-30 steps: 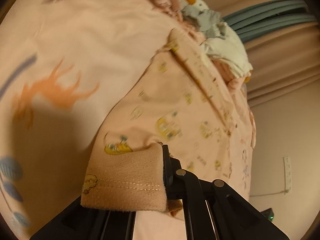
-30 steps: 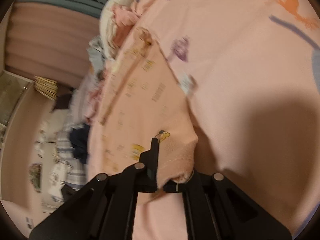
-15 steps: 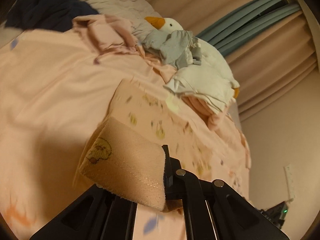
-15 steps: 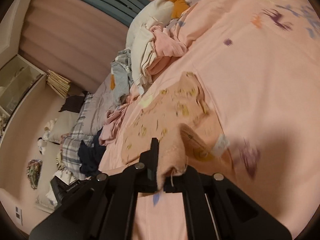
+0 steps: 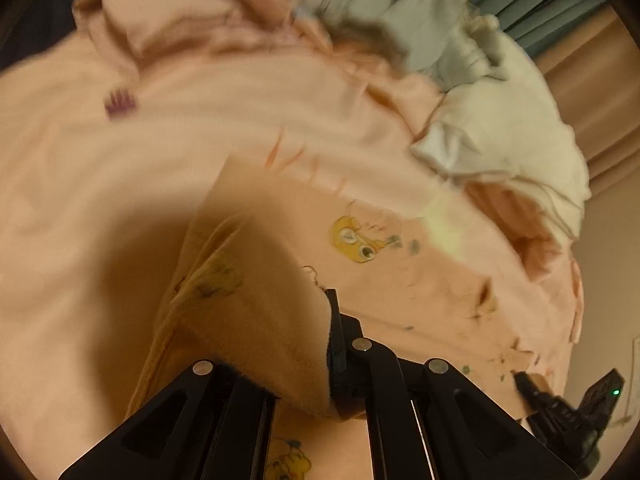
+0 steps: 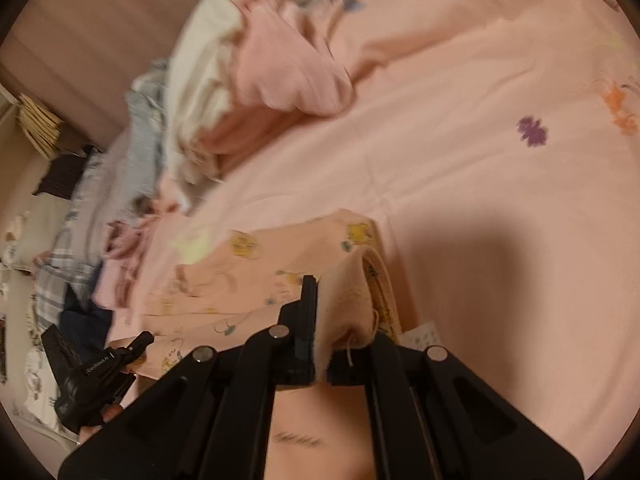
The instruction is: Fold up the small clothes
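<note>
A small peach garment with yellow cartoon prints lies on the pink bed sheet; it also shows in the right wrist view. My left gripper is shut on one corner of it, the hem folded over towards the far edge. My right gripper is shut on the other corner, its hem and a white label beside the fingers. The right gripper shows at the lower right of the left wrist view, and the left gripper shows at the lower left of the right wrist view.
A pile of unfolded clothes, white, grey and pink, lies along the far side of the bed. A plaid cloth and dark garments lie at the left. Curtains hang behind.
Both grippers have carried the held hem forward over the garment, folding it towards the clothes pile and lowering closer to the sheet.
</note>
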A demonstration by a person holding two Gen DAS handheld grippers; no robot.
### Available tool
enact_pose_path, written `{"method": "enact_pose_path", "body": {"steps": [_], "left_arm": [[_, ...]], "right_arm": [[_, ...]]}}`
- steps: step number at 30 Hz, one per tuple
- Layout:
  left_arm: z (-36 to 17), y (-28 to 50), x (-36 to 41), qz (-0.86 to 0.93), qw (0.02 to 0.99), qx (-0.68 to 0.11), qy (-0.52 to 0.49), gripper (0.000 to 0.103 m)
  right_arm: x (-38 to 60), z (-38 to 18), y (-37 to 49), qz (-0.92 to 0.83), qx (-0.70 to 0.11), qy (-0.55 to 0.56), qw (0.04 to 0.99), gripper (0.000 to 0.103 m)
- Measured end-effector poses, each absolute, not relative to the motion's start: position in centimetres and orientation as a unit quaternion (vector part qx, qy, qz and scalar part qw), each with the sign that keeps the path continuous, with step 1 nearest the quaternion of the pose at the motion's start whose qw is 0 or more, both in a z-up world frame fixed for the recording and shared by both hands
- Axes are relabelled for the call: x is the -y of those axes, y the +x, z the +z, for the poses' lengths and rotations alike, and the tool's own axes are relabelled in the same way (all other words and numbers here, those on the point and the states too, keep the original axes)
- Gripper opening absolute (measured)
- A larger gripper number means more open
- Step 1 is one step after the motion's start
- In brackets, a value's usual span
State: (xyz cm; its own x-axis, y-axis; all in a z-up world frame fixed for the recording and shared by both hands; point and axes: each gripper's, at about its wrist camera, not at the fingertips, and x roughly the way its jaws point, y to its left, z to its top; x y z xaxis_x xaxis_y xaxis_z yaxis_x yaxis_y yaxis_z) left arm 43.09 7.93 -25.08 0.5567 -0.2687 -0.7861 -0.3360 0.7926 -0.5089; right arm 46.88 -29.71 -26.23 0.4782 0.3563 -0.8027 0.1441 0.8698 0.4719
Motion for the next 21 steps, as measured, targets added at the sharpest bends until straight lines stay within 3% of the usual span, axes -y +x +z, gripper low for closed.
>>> {"method": "enact_pose_path", "body": {"steps": [3,7,11,16,21], "left_arm": [[-25.1,42.8,-8.3,0.016,0.824,-0.459,-0.332,0.007],[-23.0,42.4,-8.8,0.001,0.817,-0.493,-0.3,0.007],[-17.7,39.6,-10.3,0.046,0.867,-0.434,-0.239,0.007],[-13.9,36.9,-11.2,0.058,0.886,-0.42,-0.188,0.007],[-14.7,33.8,-8.1,-0.02,0.878,-0.444,-0.179,0.004]], "right_arm": [[29.9,-27.5,46.6,0.07,-0.493,0.244,0.832,0.001],[31.3,-26.2,46.4,0.092,-0.505,0.257,0.819,0.006],[32.9,-22.6,44.8,0.076,-0.491,0.24,0.834,0.016],[33.9,-17.8,41.5,0.039,-0.461,0.166,0.871,0.016],[32.8,-16.7,39.1,0.072,-0.452,0.163,0.874,0.008]]}}
